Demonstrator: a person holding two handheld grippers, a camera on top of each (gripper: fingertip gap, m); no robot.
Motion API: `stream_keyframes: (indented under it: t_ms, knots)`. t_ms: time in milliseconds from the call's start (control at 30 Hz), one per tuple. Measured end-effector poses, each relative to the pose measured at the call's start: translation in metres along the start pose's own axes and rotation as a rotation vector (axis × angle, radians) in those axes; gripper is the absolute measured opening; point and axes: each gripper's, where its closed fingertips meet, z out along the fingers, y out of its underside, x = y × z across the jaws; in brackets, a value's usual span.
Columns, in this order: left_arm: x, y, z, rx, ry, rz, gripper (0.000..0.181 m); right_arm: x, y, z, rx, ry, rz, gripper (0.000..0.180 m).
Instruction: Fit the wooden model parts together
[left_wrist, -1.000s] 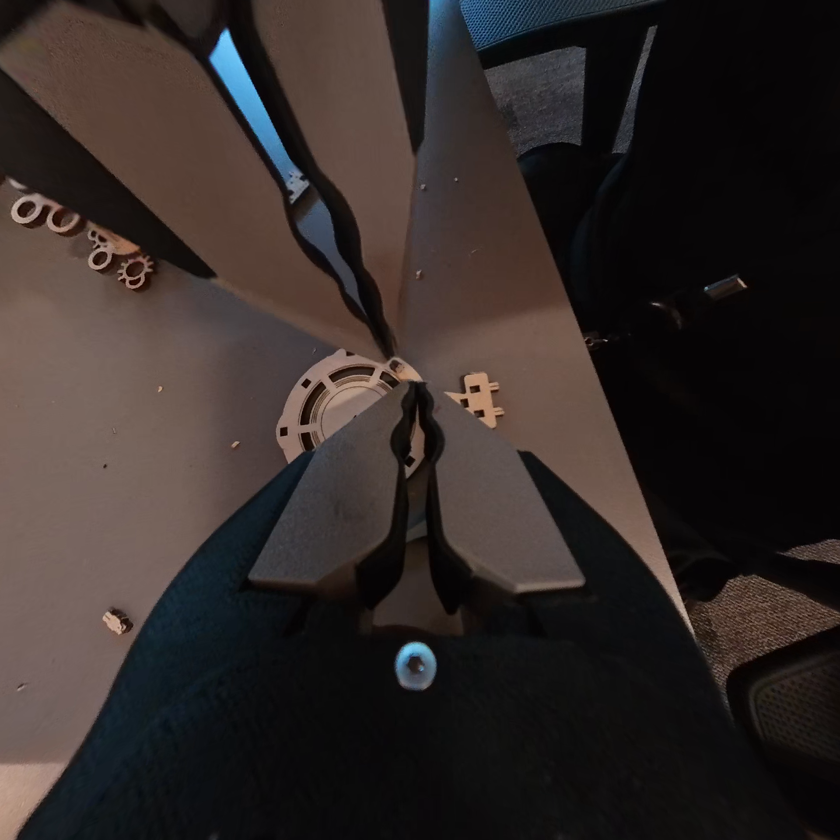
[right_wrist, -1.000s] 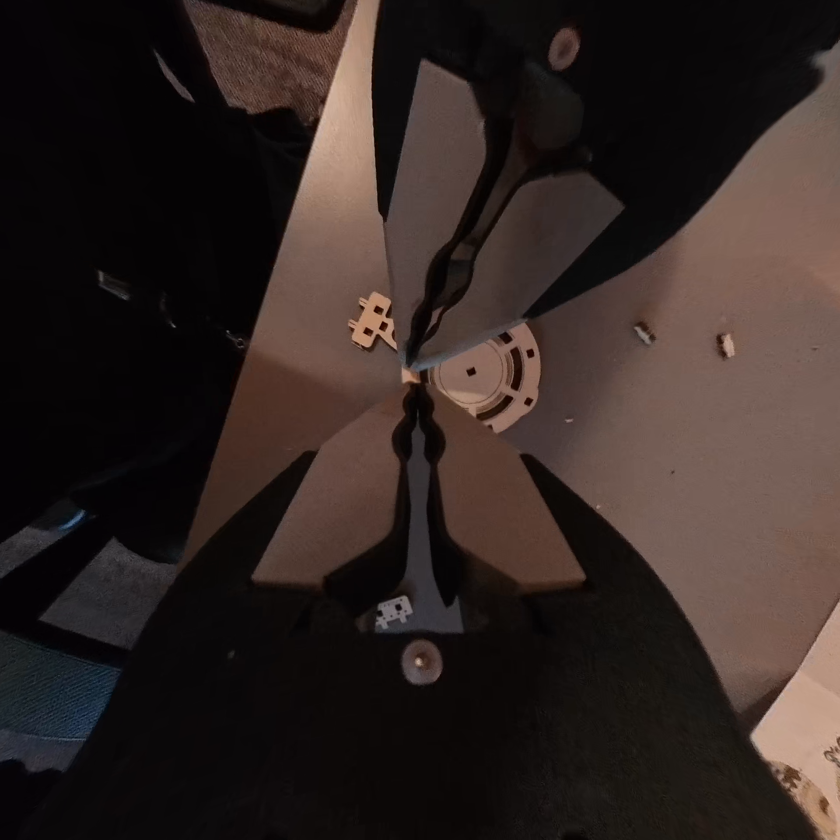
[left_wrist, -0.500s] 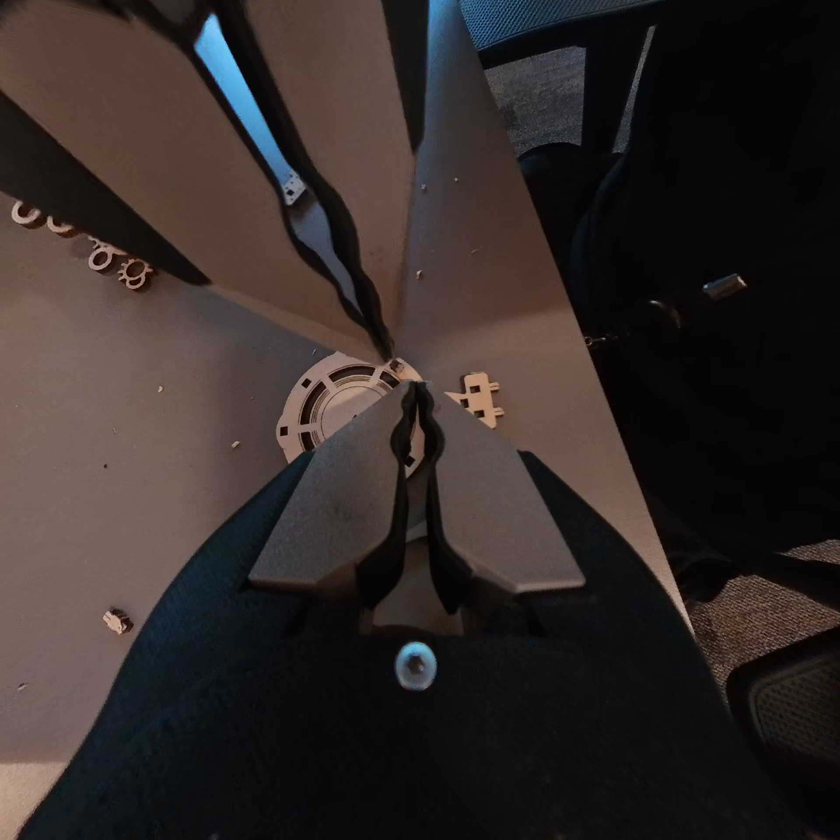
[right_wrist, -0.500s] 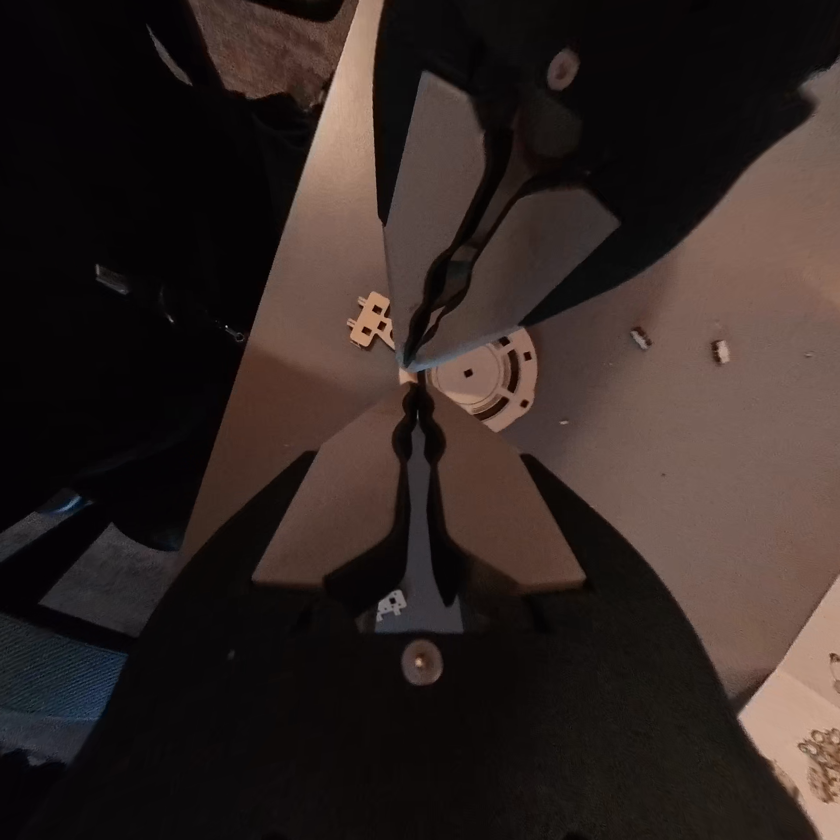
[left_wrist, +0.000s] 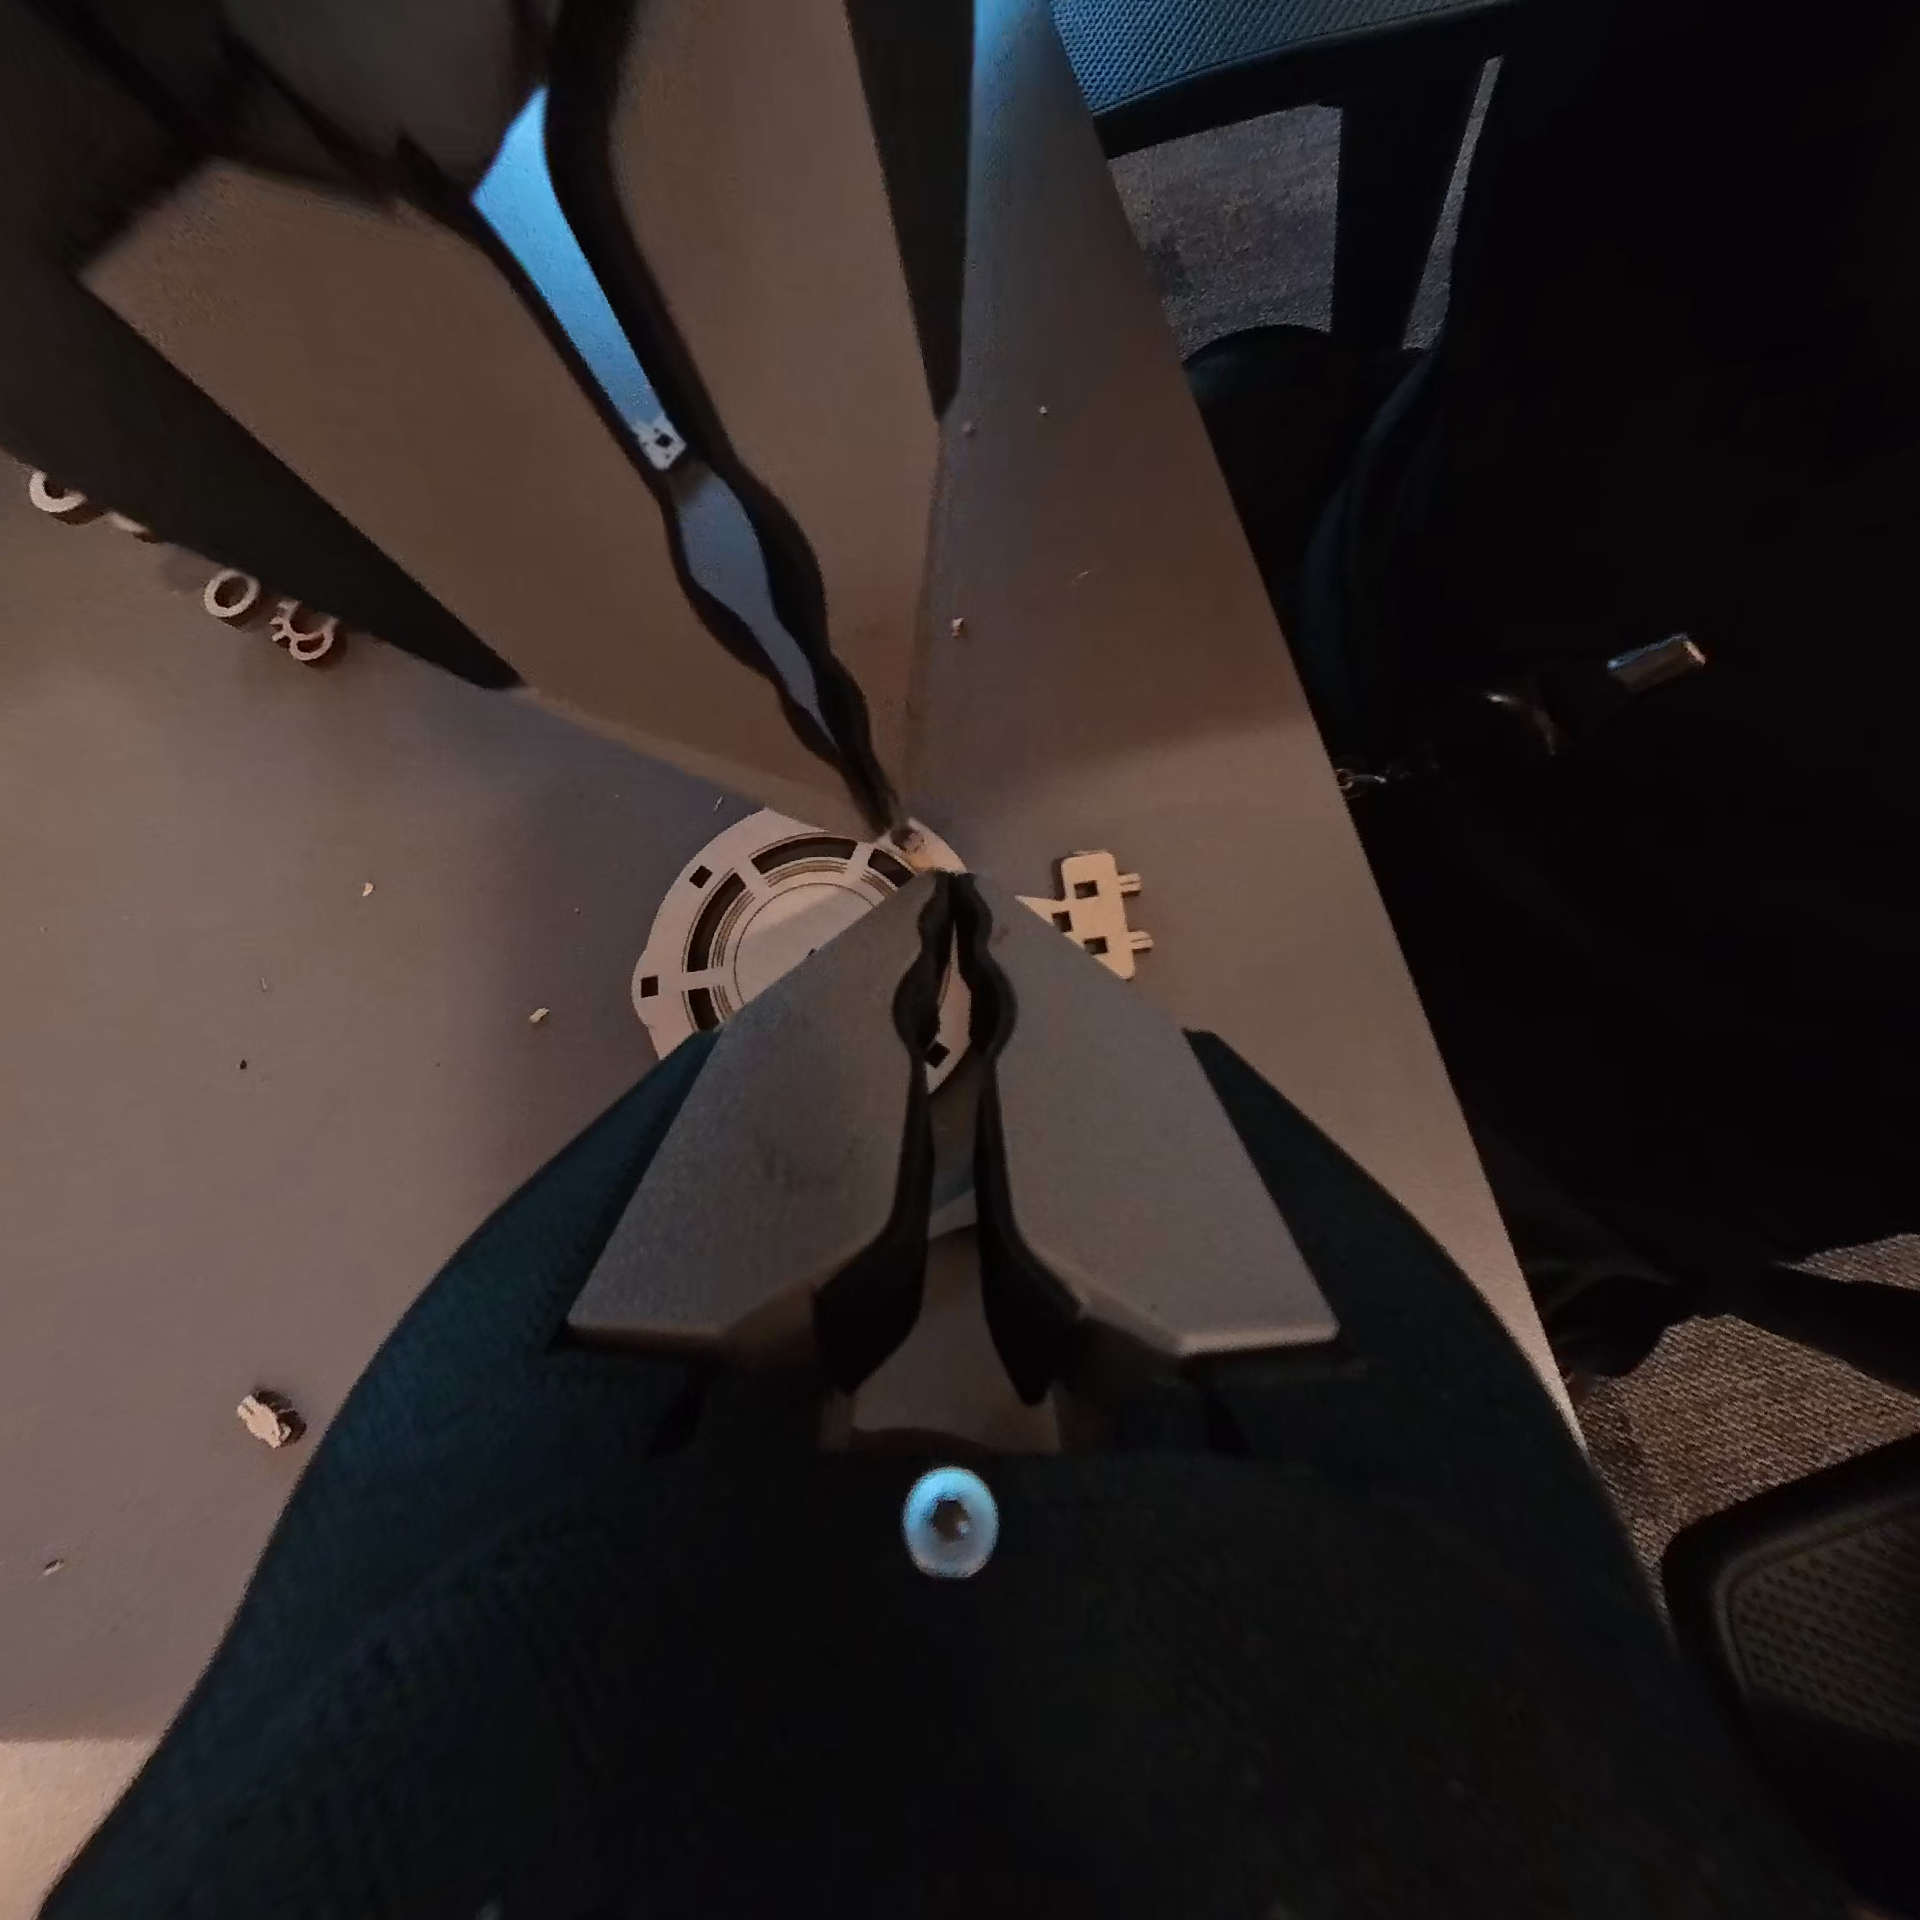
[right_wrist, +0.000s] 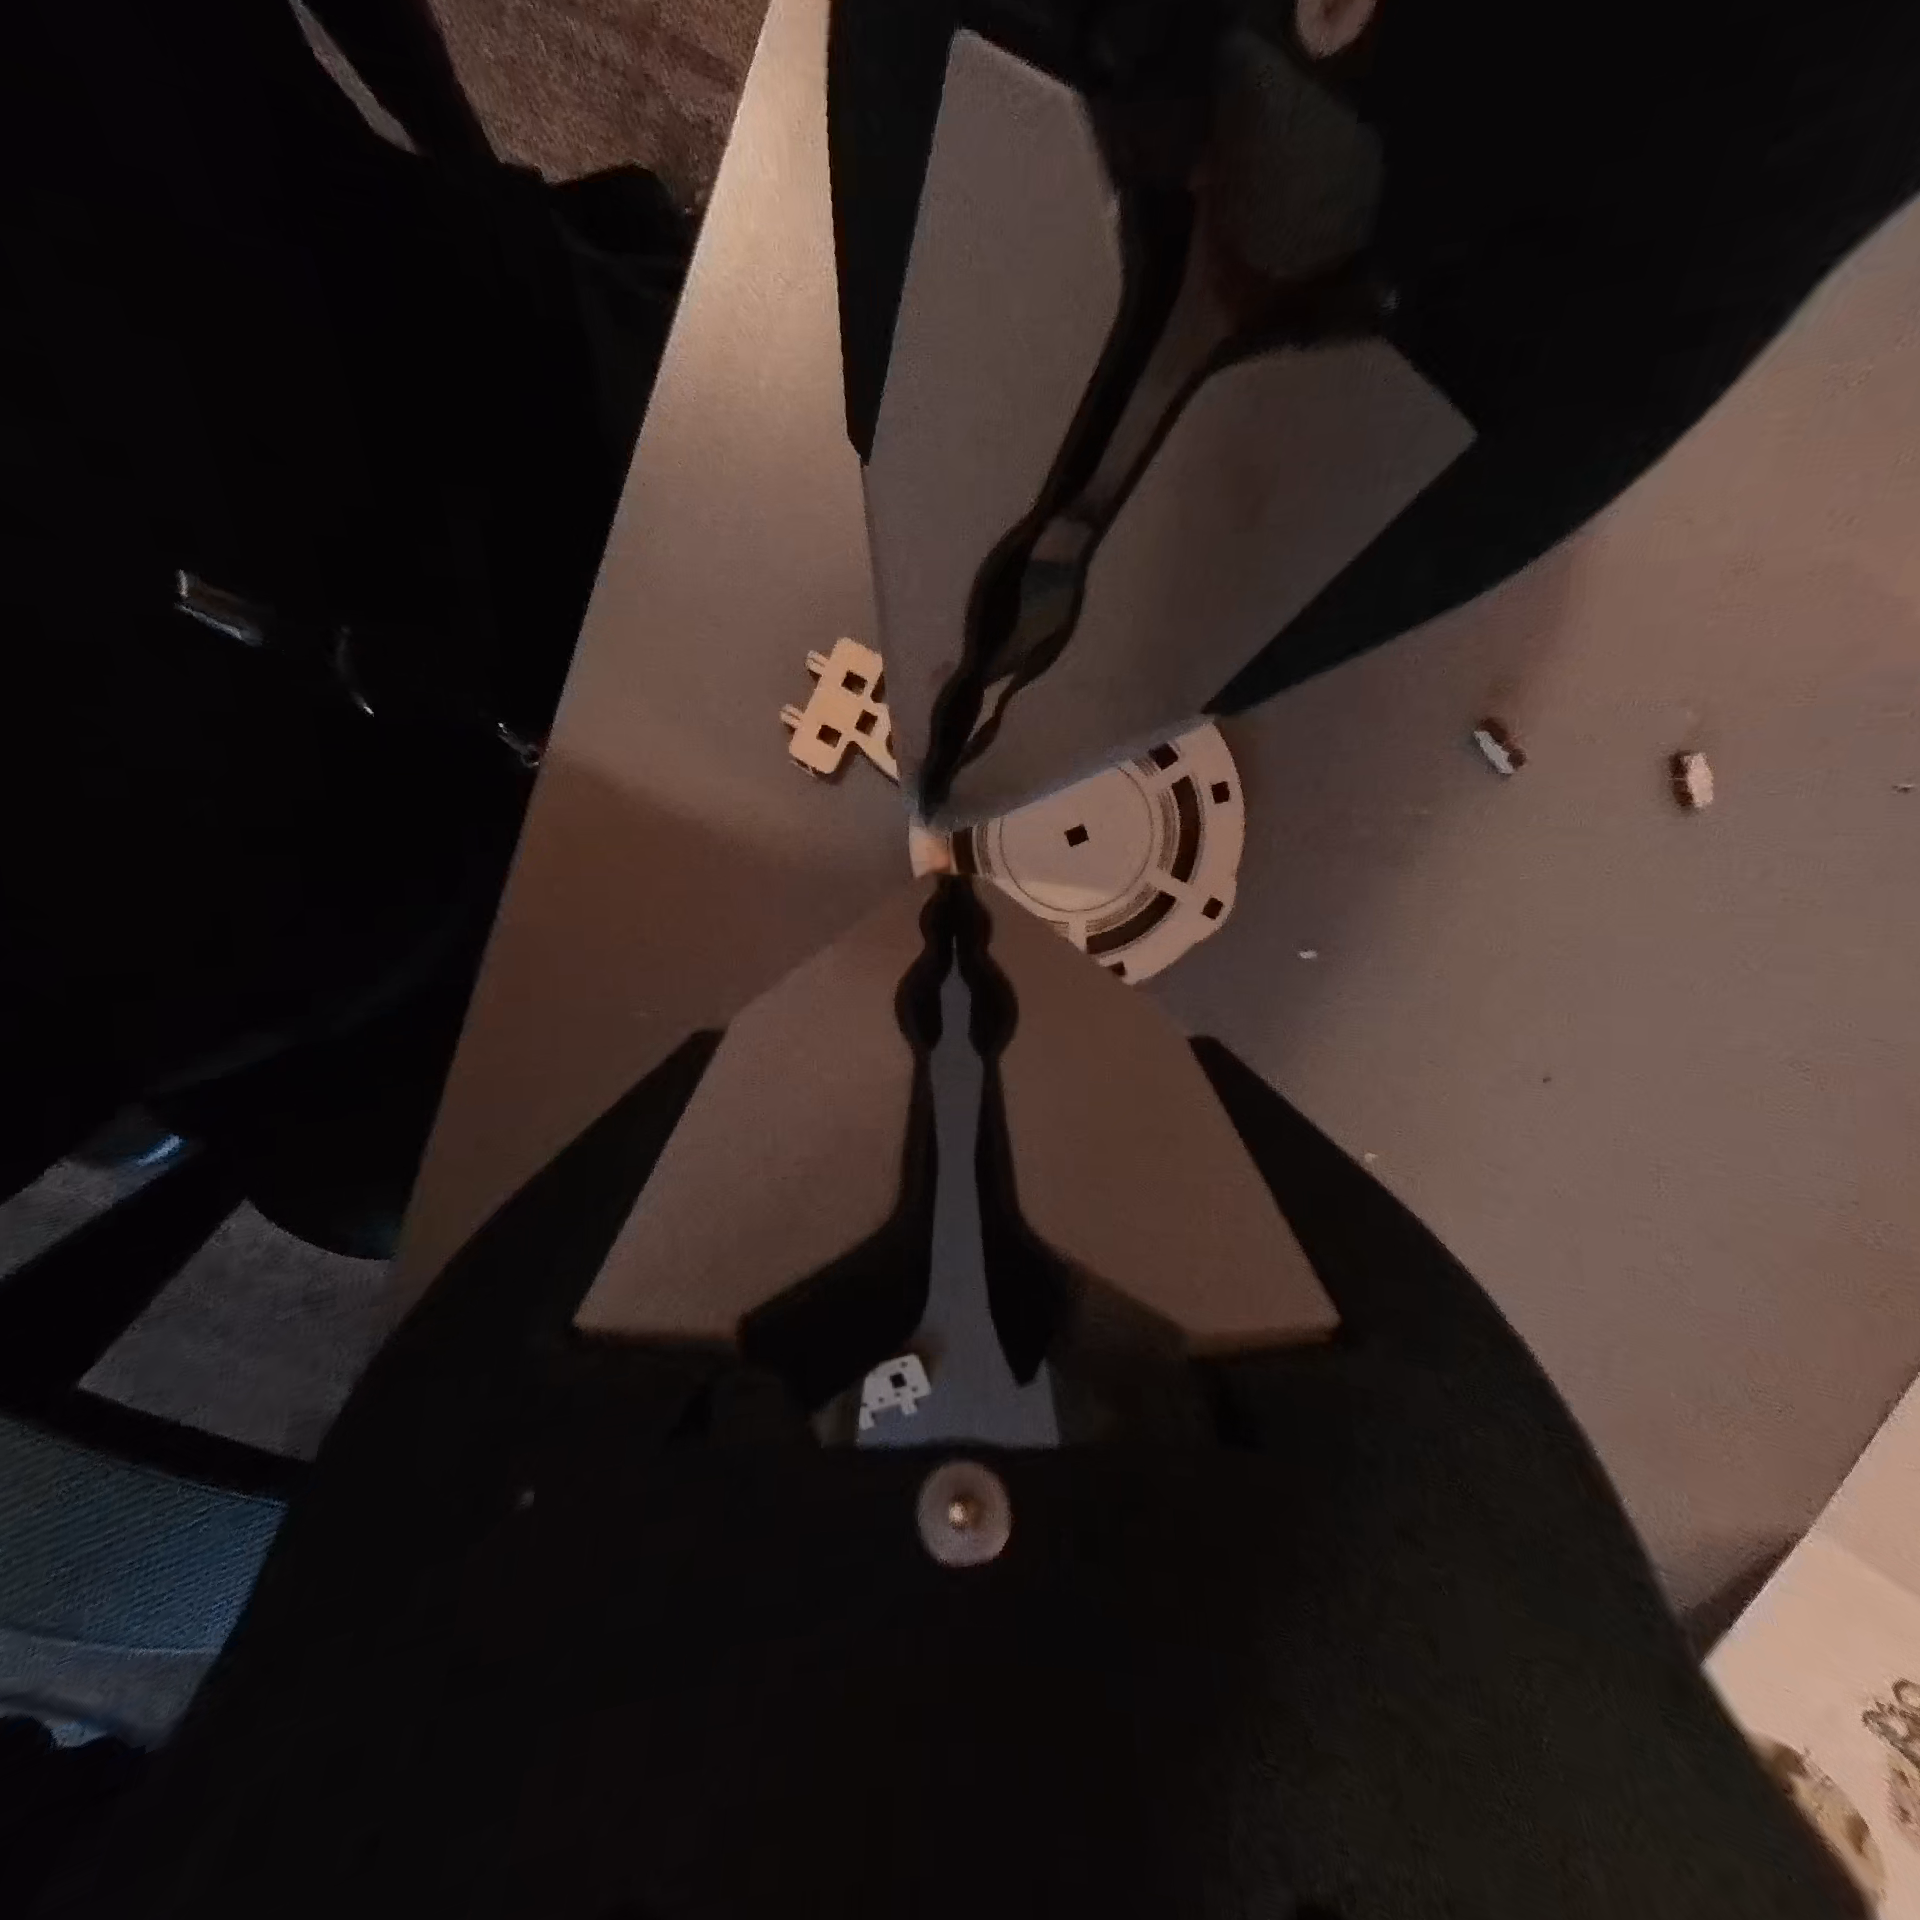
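The step in hand looks like seating a tiny wooden peg (right_wrist: 932, 844) at the rim of the round wooden disc (left_wrist: 727, 935), with both grippers meeting tip to tip above it.

Left of the left gripper's (left_wrist: 951, 883) fingers lie loose ring pieces (left_wrist: 281, 623) and a small wooden scrap (left_wrist: 268, 1418) on the grey table (left_wrist: 260, 1039). The disc sits flat under and just left of those fingertips. The left gripper points forward and down, its fingers drawn together to a thin slit; whether they pinch anything I cannot tell. Just right of them lies a flat notched piece (left_wrist: 1096, 914), untouched.

In the right wrist view the same notched piece (right_wrist: 836, 722) lies left of the fingertips. The right gripper (right_wrist: 948, 888) points forward and down too, fingers nearly together, tips right at the peg; an actual grip cannot be made out. The disc (right_wrist: 1122, 842) lies right of them.

Next move, as I judge it: a straight, gentle push into its slot while the other gripper steadies the disc
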Motion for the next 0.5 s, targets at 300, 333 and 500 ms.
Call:
stream_keyframes:
  t_ms: [300, 333, 500]
  knots:
    - [0.0, 0.0, 0.0, 0.0, -0.001, 0.0, 0.0, -0.007, -0.003, 0.007, 0.007, -0.049, -0.001, 0.0]
    - [0.0, 0.0, 0.0, 0.0, -0.001, -0.001, 0.0, -0.007, -0.003, 0.007, 0.001, -0.039, -0.009, 0.0]
    - [0.0, 0.0, 0.0, 0.0, 0.001, -0.003, 0.0, 0.003, -0.011, -0.014, 0.039, 0.013, -0.009, 0.0]
